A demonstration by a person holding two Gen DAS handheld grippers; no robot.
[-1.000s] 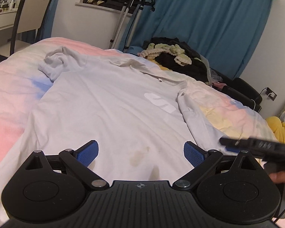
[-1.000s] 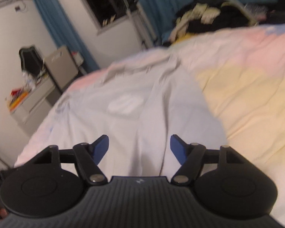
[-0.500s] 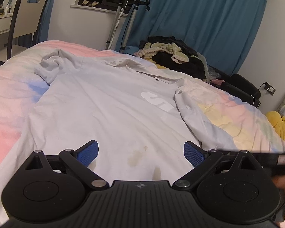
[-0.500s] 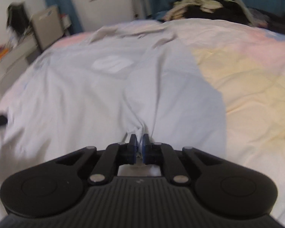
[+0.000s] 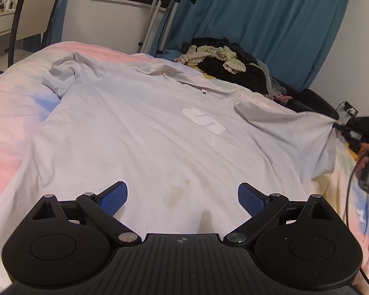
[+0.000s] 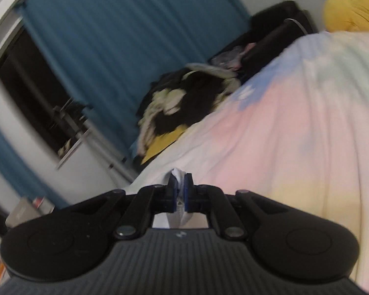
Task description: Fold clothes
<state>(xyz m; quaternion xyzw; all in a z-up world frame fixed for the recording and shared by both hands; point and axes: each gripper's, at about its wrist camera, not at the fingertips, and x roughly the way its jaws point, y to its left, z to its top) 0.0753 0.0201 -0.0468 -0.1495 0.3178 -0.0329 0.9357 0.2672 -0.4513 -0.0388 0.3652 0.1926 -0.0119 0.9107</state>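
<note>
Pale grey T-shirt (image 5: 140, 132) with white logo (image 5: 204, 121), pastel pink-yellow-blue duvet (image 5: 9, 113), teal curtains (image 5: 265, 24)

T-shirt (image 5: 145, 132): soft matt cloth, stained | duvet (image 5: 9, 103): matt cloth | tongs pads (image 5: 113, 198): ribbed blue rubber

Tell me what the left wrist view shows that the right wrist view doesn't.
Only the left wrist view shows the whole pale grey T-shirt spread on the bed, its white chest print, brownish stains, and the open left gripper above the hem.

Only the right wrist view shows the right gripper shut on a pinch of that shirt's fabric.

Both show the pastel bedspread, blue curtain and dark clothes pile.
</note>
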